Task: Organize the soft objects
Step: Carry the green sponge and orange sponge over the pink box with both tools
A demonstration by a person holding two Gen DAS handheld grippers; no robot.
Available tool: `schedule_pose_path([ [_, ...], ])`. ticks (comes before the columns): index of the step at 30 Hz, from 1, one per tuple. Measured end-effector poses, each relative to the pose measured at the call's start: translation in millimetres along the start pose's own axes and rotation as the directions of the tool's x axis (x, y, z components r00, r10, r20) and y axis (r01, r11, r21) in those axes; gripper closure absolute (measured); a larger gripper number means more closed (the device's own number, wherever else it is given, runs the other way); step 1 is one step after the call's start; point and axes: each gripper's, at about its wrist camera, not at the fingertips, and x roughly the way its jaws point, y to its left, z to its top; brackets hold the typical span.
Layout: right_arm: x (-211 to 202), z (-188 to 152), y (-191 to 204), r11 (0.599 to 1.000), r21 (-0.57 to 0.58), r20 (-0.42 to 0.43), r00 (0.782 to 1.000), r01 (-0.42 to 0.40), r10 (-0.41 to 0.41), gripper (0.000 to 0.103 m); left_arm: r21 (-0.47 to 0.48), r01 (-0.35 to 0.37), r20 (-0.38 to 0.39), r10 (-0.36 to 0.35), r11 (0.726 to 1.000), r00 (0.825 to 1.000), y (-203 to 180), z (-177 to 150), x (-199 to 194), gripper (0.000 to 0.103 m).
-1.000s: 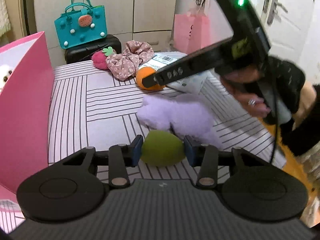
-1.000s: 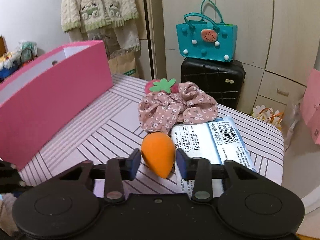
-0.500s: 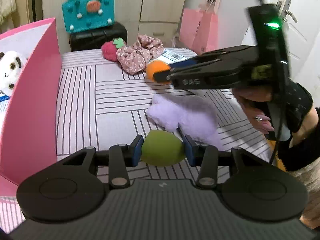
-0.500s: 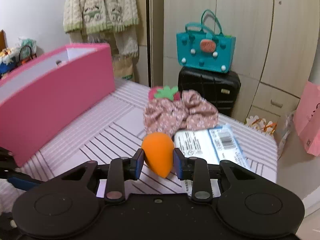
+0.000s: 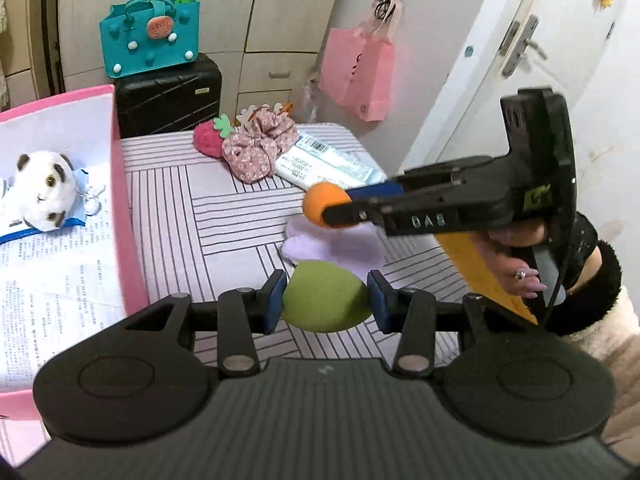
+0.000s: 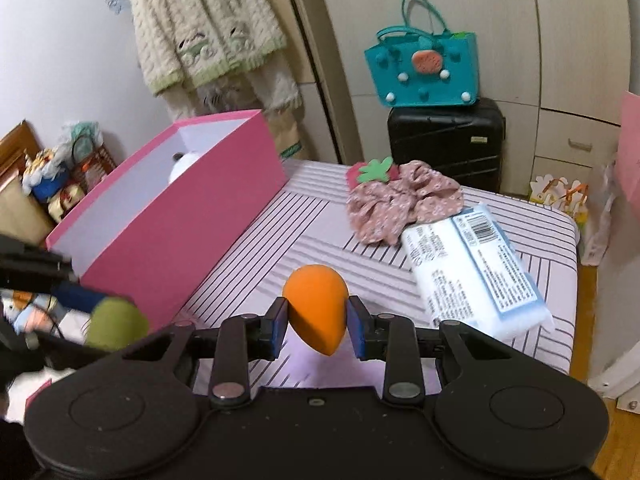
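Observation:
My left gripper [image 5: 326,300] is shut on a green sponge [image 5: 324,298] and holds it above the striped table [image 5: 224,216]. My right gripper [image 6: 316,316] is shut on an orange sponge [image 6: 316,304], also in the air; it shows in the left wrist view [image 5: 320,204] too. The green sponge also shows at the left of the right wrist view [image 6: 116,322]. A pink box [image 6: 180,228] stands at the table's left, with a white plush toy [image 5: 42,188] inside. A lilac plush [image 5: 336,244] lies under the grippers.
A strawberry plush [image 5: 206,138], a floral scrunchie [image 5: 256,150] and a wipes pack [image 5: 324,162] lie at the table's far end. A black suitcase [image 5: 168,96] with a teal bag [image 5: 150,38] stands behind. A door is at the right.
Both grippers have risen and swung left toward the pink box, each still holding its sponge. The orange sponge left the table beside the wipes pack.

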Motion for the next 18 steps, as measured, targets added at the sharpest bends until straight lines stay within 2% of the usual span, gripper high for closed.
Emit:
schedule_pose_path([
  [4, -19, 3, 23, 0.998, -0.056, -0.002, 1.0, -0.012, 0.012, 0.067, -0.024, -0.021, -0.014, 0.02, 0.999, 1.0, 10, 5, -23, 0.061],
  [8, -38, 8, 42, 0.997, -0.073, 0.013, 0.999, -0.039, 0.04, 0.067, -0.042, -0.003, -0.017, 0.002, 0.999, 1.0, 24, 6, -52, 0.061],
  [13, -48, 24, 73, 0.991, -0.11, 0.021, 0.997, -0.074, 0.077, 0.066, -0.023, -0.085, 0.023, 0.086, 0.996, 0.996, 47, 7, -84, 0.06],
  [18, -43, 39, 105, 0.979, -0.167, 0.009, 0.992, -0.119, 0.123, 0.066, -0.043, -0.176, 0.056, 0.178, 0.983, 0.982, 81, 8, -108, 0.06],
])
